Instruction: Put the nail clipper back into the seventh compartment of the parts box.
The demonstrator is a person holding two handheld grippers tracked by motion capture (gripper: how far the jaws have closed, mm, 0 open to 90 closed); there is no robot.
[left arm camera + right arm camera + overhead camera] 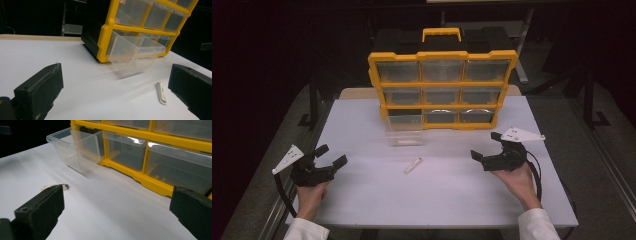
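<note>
Nine clear drawers fill one yellow organizer point(442, 56), one drawer point(404, 131) pulled out onto the table point(362, 200), while one white stick point(413, 165) lies between the wide-open, empty left gripper point(331, 155) and right gripper point(486, 146).

Bright overhead light on the white table point(452, 190) — surroundings dark, glare on clear drawers point(125, 141), slight softness throughout.

Left gripper point(331, 155) held in left hand point(310, 192) low at near left, fingers point(340, 161) spread wide, right gripper point(486, 146) held in right hand point(518, 180) at near right, fingers point(476, 155) likewise spread, both forearms white-sleeved, pointing forward and inward
</note>
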